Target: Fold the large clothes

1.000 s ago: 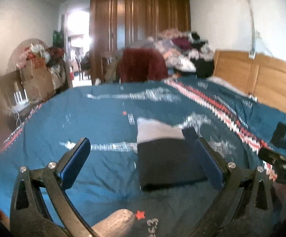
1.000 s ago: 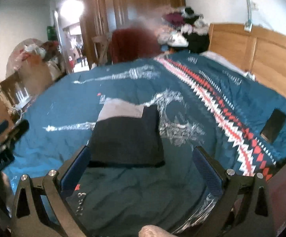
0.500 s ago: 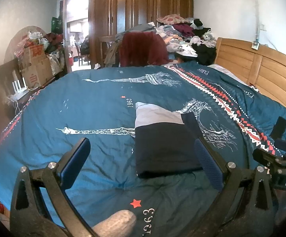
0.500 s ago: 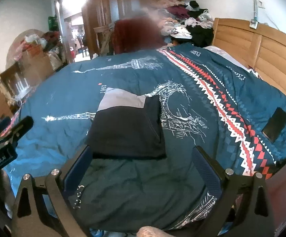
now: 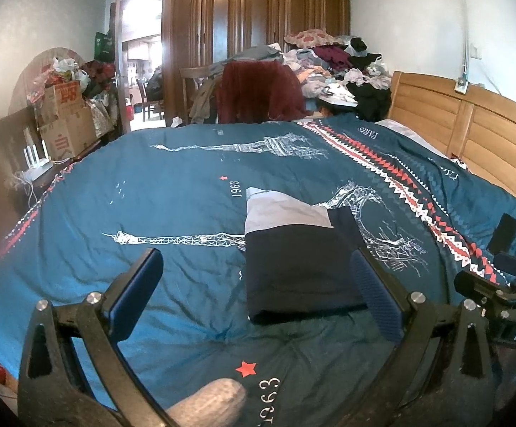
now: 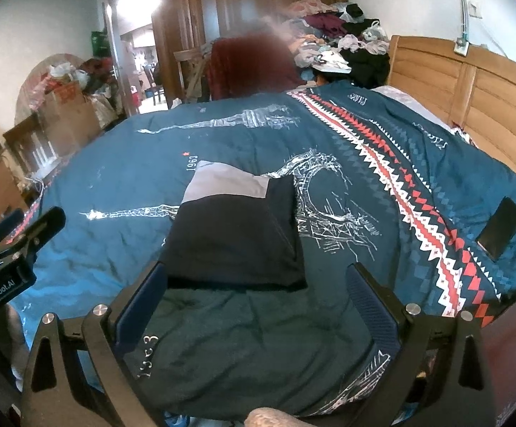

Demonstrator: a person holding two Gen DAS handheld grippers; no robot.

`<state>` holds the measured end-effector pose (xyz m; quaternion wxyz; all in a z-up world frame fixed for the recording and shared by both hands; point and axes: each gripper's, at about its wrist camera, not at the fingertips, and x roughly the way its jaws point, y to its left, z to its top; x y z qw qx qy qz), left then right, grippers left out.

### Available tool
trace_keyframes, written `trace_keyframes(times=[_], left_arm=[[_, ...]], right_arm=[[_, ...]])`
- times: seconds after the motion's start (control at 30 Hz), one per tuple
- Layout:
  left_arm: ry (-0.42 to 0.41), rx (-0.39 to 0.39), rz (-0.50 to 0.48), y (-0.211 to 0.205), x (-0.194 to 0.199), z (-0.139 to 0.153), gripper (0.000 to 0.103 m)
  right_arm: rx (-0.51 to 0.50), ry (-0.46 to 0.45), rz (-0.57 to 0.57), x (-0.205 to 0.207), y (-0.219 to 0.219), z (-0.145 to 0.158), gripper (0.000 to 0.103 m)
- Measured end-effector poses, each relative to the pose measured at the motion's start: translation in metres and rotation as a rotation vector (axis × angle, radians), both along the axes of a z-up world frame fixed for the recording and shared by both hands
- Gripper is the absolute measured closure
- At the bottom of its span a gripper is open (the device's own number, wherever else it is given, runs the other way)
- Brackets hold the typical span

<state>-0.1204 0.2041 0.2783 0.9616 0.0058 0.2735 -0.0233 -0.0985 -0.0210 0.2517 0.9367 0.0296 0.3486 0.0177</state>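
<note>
1. A folded garment [image 5: 293,252] lies flat on the bed [image 5: 151,185], near its middle and toward the near edge; it is dark navy, with a grey panel at the far end.
2. Its long axis runs away from the cameras, from the near folded edge to the grey end.
3. The left gripper [image 5: 258,295] is seen with its jaws spread wide and nothing held; the garment lies ahead and to its right, partly behind the right-hand finger.
4. The right gripper [image 6: 254,302] is likewise wide open and empty; the garment [image 6: 236,235] lies straight ahead, slightly left of centre, its near edge just beyond the fingertips.
5. The right gripper is judged the nearer and better aligned, since the near edge sits almost between its fingers.
6. Neither gripper touches the cloth.
7. The fold looks compact and squared, so the folding is judged nearly or fully done.
8. A phone [image 6: 500,227] lies well apart, near the bed's right edge.
</note>
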Motion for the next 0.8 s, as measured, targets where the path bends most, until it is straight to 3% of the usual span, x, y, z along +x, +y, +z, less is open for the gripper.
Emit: trace_keyframes(times=[0.8], left_arm=[[-0.028,-0.015,0.019,0.002,-0.002,0.010,0.000]], right_arm=[[0.014,-0.018,-0.001,-0.002,0.000,0.004,0.000]])
